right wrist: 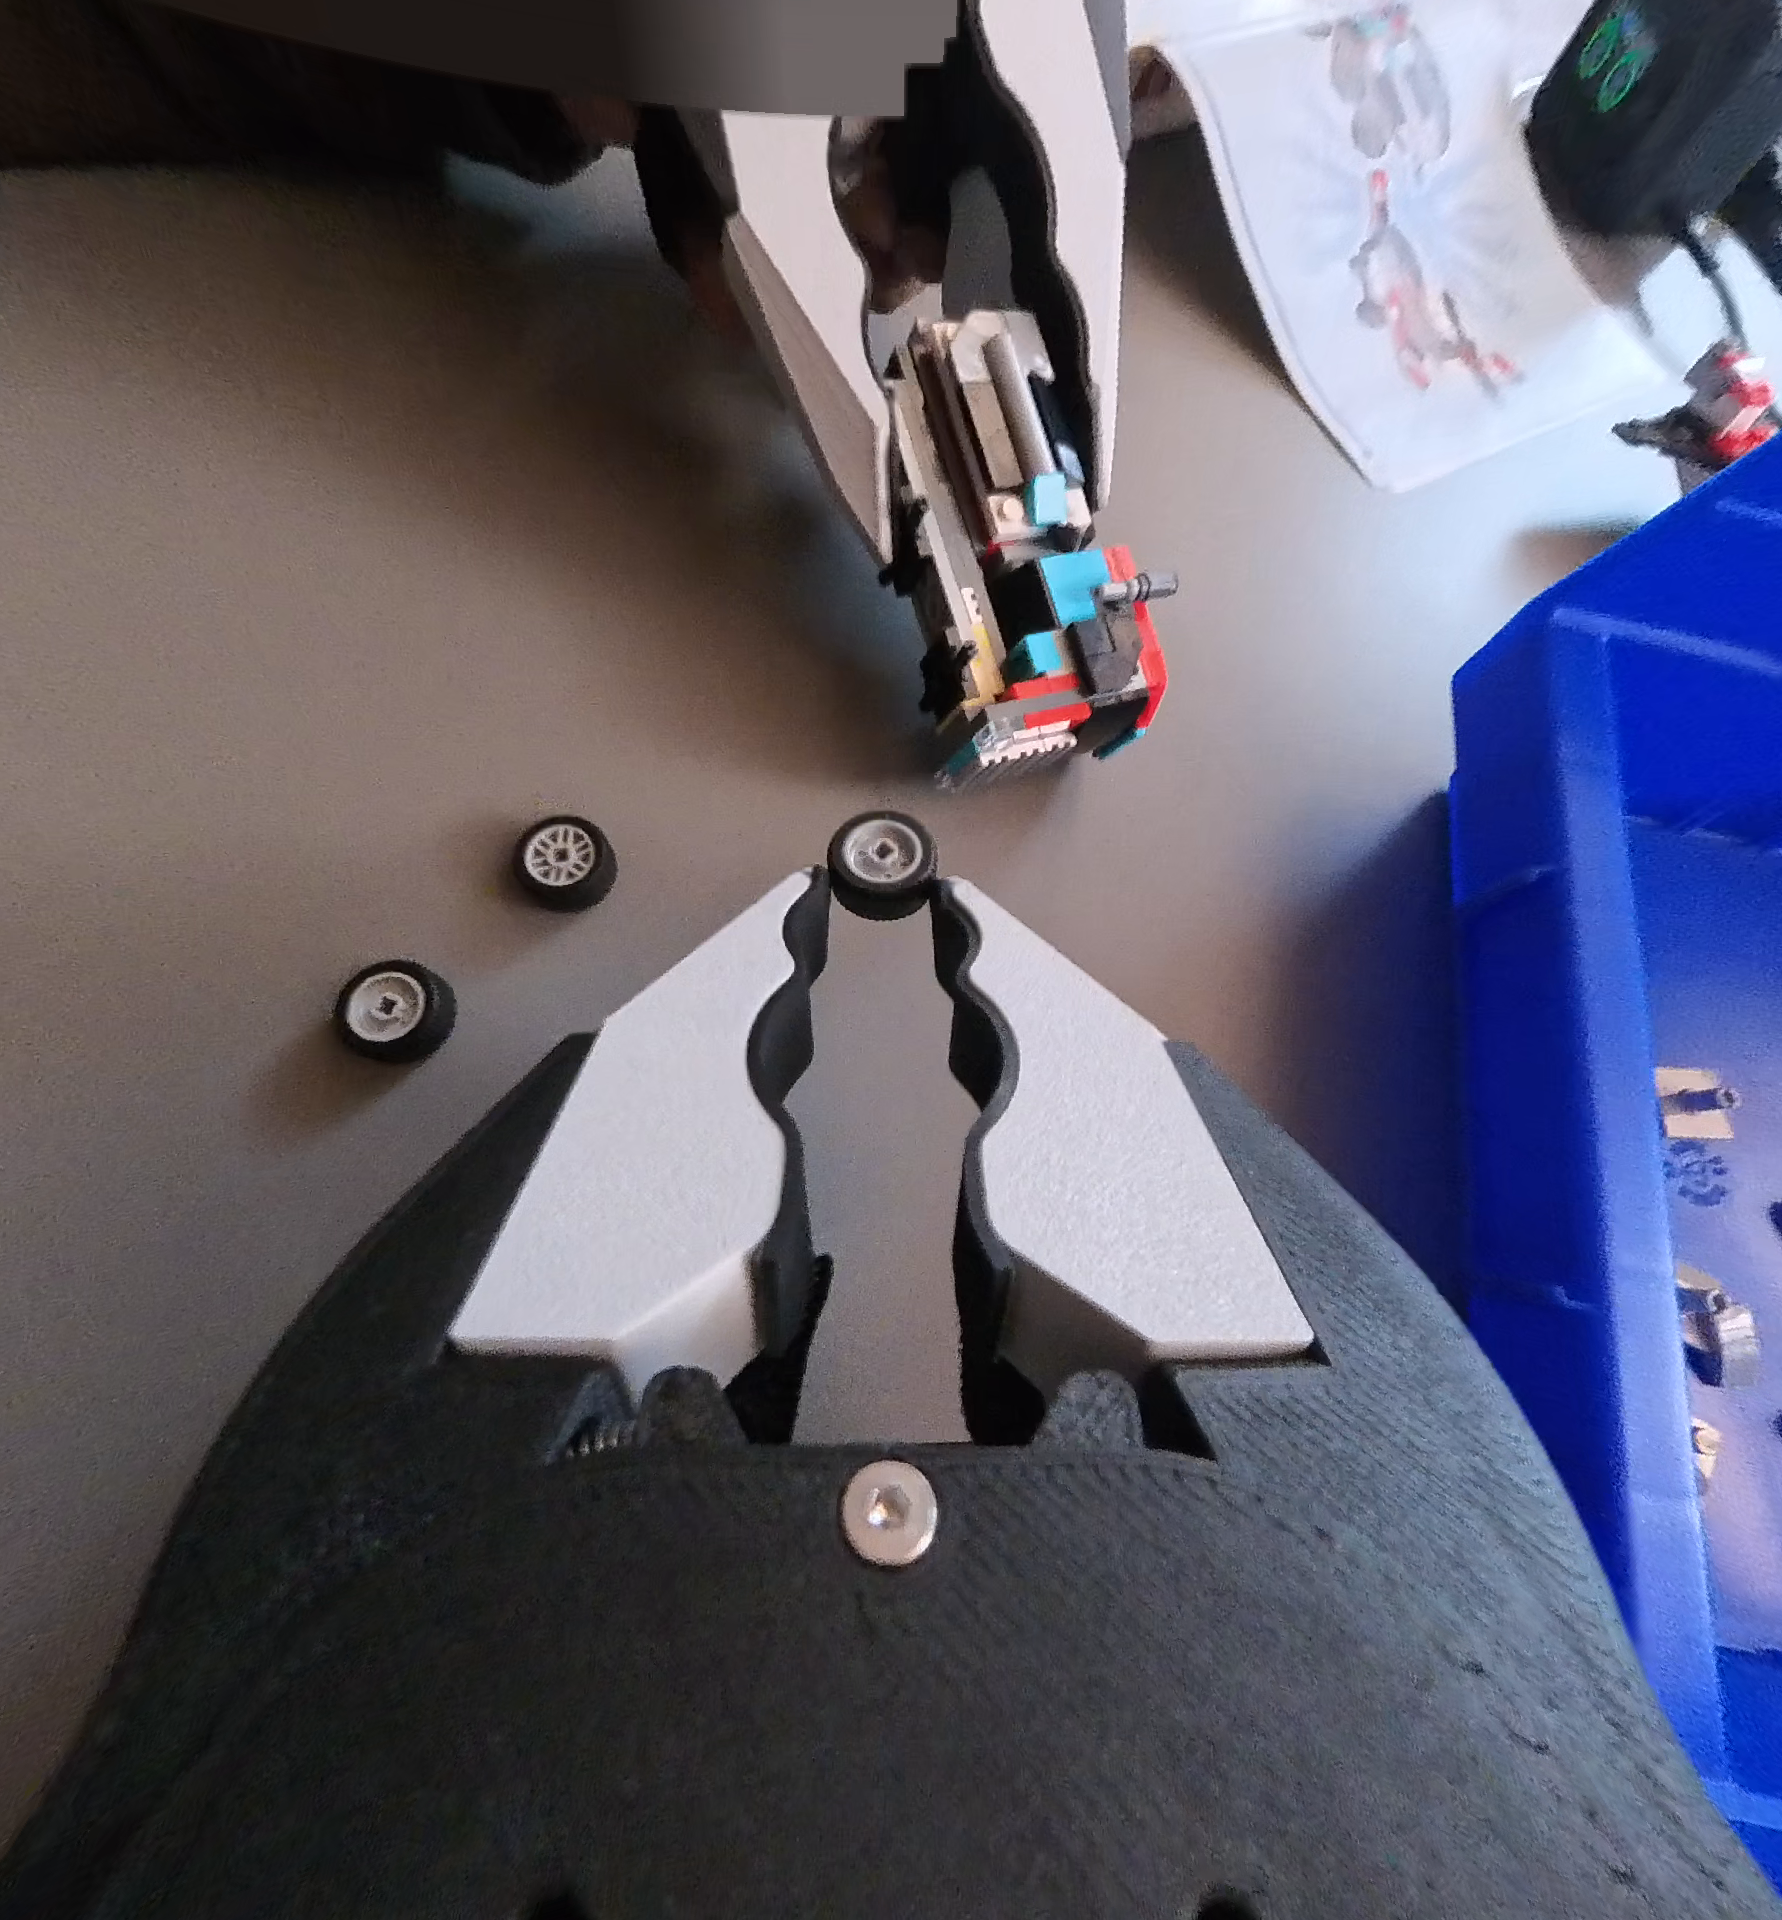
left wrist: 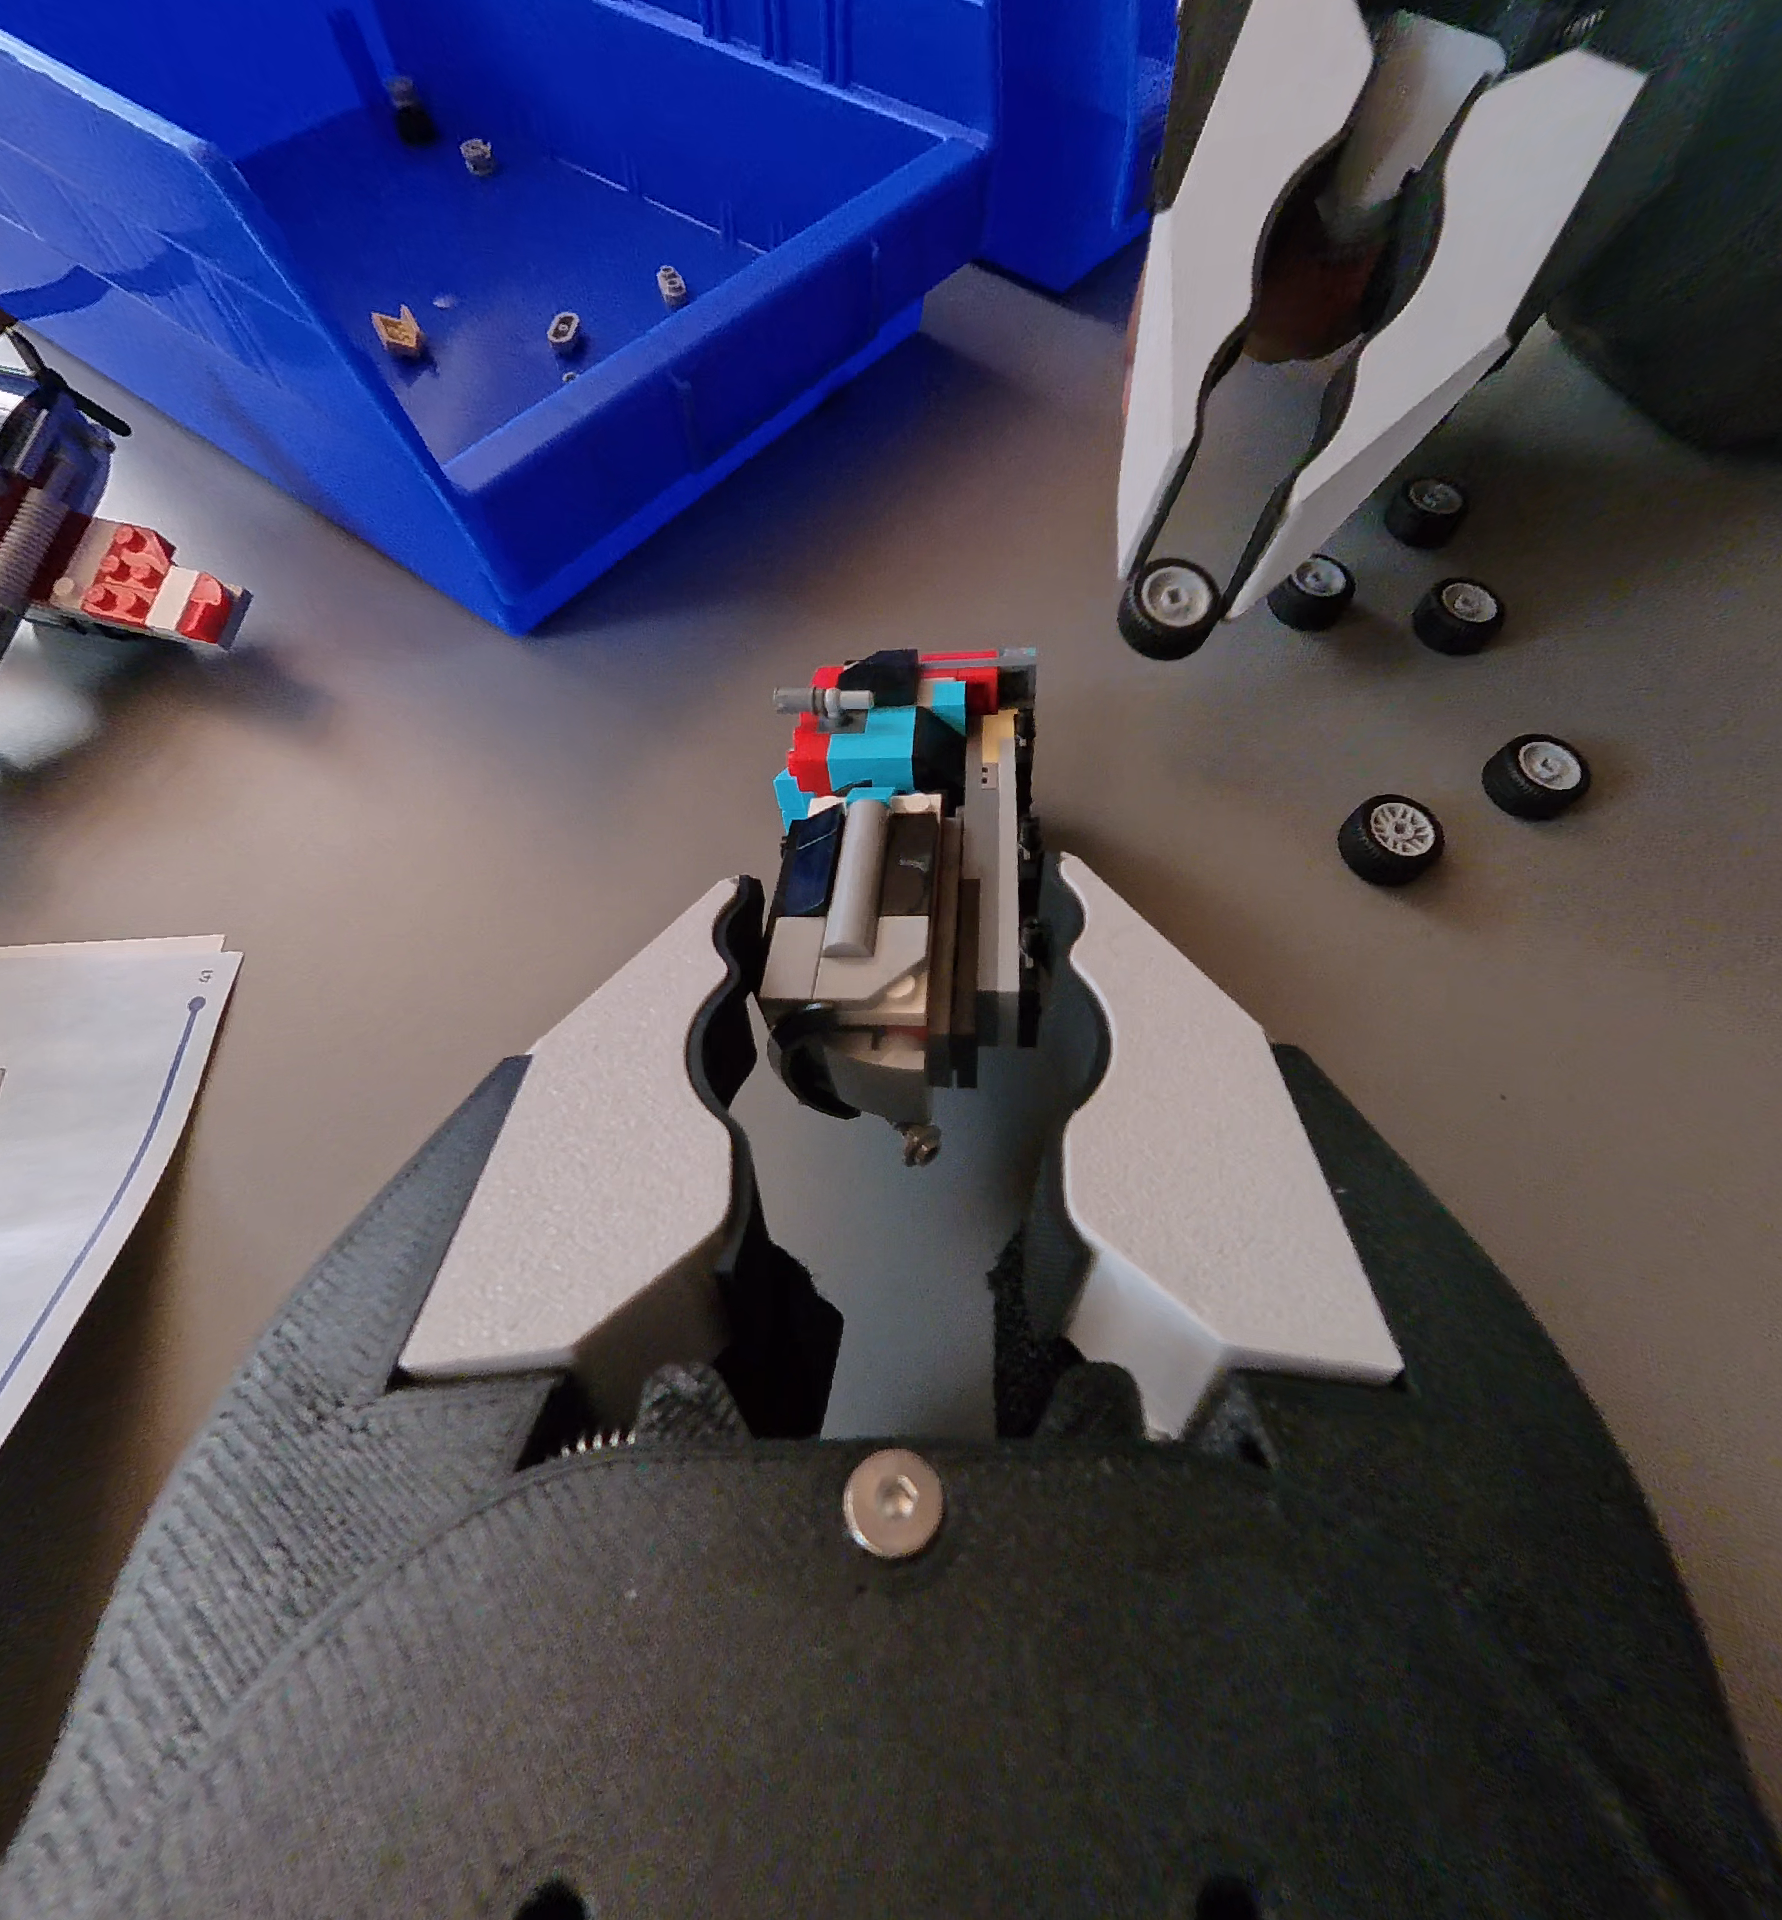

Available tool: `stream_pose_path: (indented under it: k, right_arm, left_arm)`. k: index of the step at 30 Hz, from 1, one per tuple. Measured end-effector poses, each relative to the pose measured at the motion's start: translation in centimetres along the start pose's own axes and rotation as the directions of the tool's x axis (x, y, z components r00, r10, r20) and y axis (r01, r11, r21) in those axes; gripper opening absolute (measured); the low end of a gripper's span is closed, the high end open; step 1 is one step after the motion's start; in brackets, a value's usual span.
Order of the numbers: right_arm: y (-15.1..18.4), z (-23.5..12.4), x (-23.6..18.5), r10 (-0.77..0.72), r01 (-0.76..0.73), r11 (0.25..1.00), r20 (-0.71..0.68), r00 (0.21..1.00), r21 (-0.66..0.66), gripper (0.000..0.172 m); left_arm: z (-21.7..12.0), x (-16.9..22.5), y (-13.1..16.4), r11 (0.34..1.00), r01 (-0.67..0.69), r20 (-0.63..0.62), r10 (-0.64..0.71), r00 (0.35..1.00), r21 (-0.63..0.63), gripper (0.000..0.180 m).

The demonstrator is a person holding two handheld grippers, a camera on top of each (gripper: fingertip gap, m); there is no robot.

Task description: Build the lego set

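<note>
l claw clamped on brick model; r claw pinching wheel

Both wrist cameras close above table, angled down, facing oppositely; share brick model.

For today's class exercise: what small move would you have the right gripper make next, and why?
Probably carry the small wheel toward the brick vehicle. The right gripper pinches it at the jaw tips, while the left gripper clamps the wheel-less vehicle close by.
</note>
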State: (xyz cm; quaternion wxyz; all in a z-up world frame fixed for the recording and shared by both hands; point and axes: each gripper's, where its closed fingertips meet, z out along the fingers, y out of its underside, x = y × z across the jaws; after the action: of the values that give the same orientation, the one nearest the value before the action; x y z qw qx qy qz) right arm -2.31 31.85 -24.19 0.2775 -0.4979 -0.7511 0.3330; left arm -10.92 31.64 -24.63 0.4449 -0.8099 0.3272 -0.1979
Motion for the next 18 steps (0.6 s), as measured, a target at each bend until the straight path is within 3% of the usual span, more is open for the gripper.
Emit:
stream_pose_path:
  k: [12,18]
  right_arm:
    - [0.7,0.5,0.2,-0.024,0.022,0.999,-0.03,0.999,-0.044,0.018]
    - [-0.4,1.2,-1.0,-0.075,0.075,0.997,-0.016,0.997,-0.014,0.022]
  left_arm:
    - [0.0,0.0,0.0,1.0,0.006,-0.002,-0.006,1.0,0.003,0.055]
    - [0.0,-0.1,0.0,1.0,0.003,0.009,-0.003,1.0,-0.002,0.055]
